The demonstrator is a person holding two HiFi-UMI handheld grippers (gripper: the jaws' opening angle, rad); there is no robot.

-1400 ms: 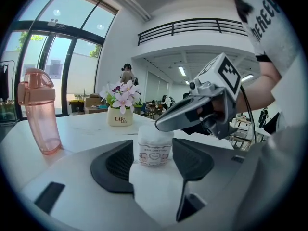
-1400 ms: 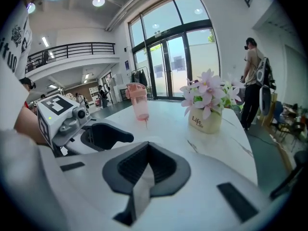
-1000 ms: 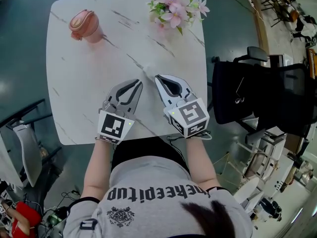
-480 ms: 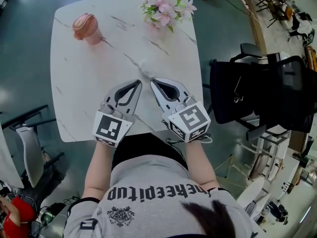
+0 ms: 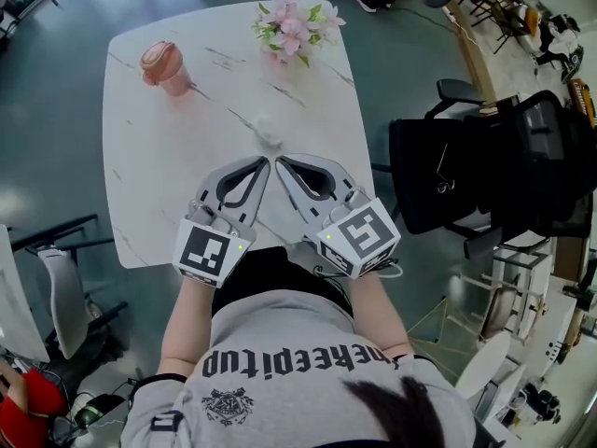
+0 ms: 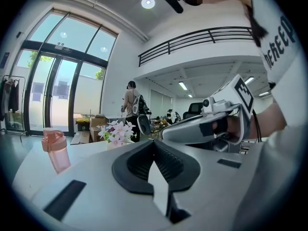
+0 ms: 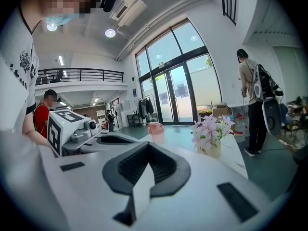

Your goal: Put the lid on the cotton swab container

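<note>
Here left gripper (image 5: 265, 162) and right gripper (image 5: 279, 161) hang over table (image 5: 159, 180), near its edge.

Bright daylight floods through tall windows (image 6: 62, 81) at 9 o'clock in the left gripper view; a ceiling lamp (image 6: 148, 3) glares at 12. Fisheye edges bend, corners black.

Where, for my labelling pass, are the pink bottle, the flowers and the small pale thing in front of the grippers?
pink bottle (image 5: 166, 71), head view, on its body.
flowers (image 5: 291, 26), head view, on the blossoms.
small pale thing (image 5: 269, 132), head view, on its middle; too blurred to identify.
</note>
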